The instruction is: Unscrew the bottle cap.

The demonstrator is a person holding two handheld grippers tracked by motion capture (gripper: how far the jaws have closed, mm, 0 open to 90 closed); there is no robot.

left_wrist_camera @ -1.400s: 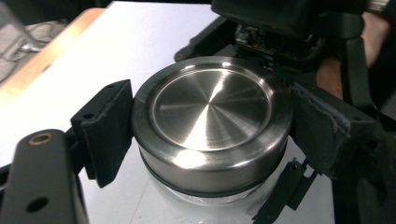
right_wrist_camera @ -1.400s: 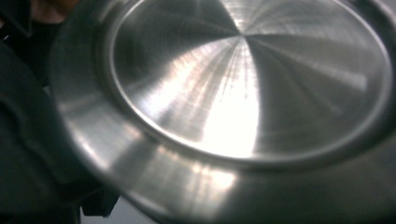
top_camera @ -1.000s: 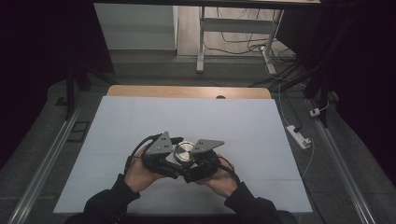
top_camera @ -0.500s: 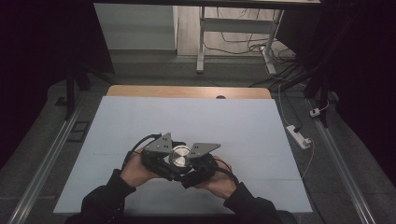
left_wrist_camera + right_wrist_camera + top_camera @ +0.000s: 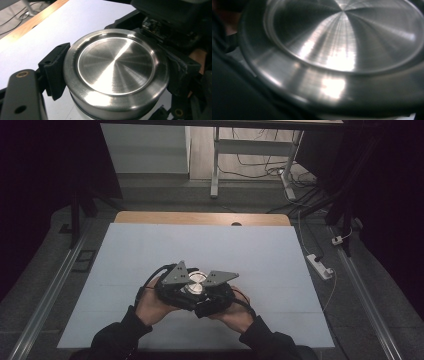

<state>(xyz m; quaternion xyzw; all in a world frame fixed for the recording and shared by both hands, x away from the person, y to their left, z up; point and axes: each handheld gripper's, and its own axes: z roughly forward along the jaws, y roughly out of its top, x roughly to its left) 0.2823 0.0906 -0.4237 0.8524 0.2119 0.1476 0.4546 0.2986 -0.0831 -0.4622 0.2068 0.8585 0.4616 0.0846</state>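
Though unlabelled, plain steel lid (image 5: pixel 115 67).

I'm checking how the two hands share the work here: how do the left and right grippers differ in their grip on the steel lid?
The left gripper has just been closing; its ribbed pad sits against the steel lid's rim. The right gripper is fully shut, though what its jaws clamp can't be told; its view looks across the lid from very close. Both meet at the lid above the white table.

Black tongs (image 5: pixel 194 287) — grey three-cornered top plates, black trailing cables — dark long sleeves (image 5: pixel 117 337).
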